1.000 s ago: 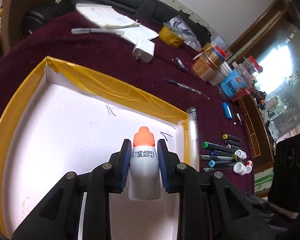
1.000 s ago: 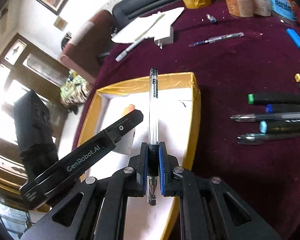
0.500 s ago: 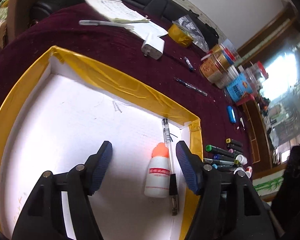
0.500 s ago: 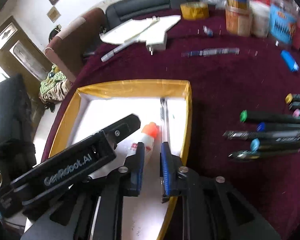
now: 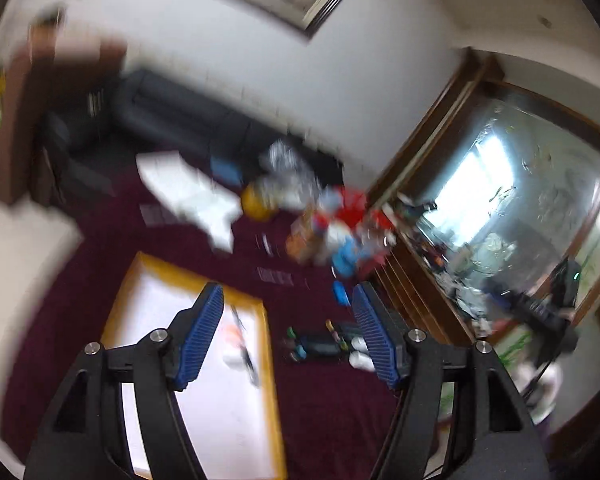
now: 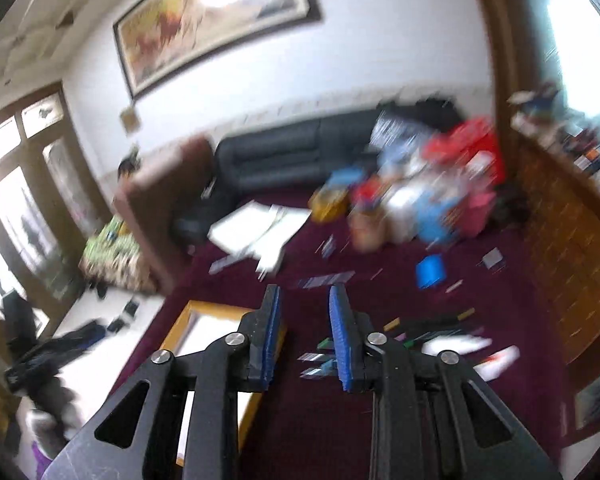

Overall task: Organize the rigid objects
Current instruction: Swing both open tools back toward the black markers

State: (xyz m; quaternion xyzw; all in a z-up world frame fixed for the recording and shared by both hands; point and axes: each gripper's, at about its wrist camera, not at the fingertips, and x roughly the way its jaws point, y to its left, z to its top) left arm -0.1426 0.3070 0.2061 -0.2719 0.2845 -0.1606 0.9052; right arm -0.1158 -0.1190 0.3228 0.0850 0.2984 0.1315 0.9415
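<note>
The left gripper has its blue pads well apart with nothing between them. Just under and beyond its left pad lies the yellow-edged tray, and in it, near the tray's right wall, a white bottle with an orange cap and a pen lying beside it; both are blurred, and the pen's long axis seems to run along that wall, away from the fingers. Between the two pads and farther out, on the dark red tablecloth, a row of markers lies crosswise to the fingers, closer to the right pad.

The right gripper shows a narrow gap that is widening, and it too is empty. The tray sits below and left of its fingers; the markers lie just right of its right pad, again stretched sideways across the line of the fingers.

My judgement: the markers are the next things to sort, and the right gripper is the nearer one. Since they lie across its fingers, the wrist seems fairly set to straddle a barrel.
</note>
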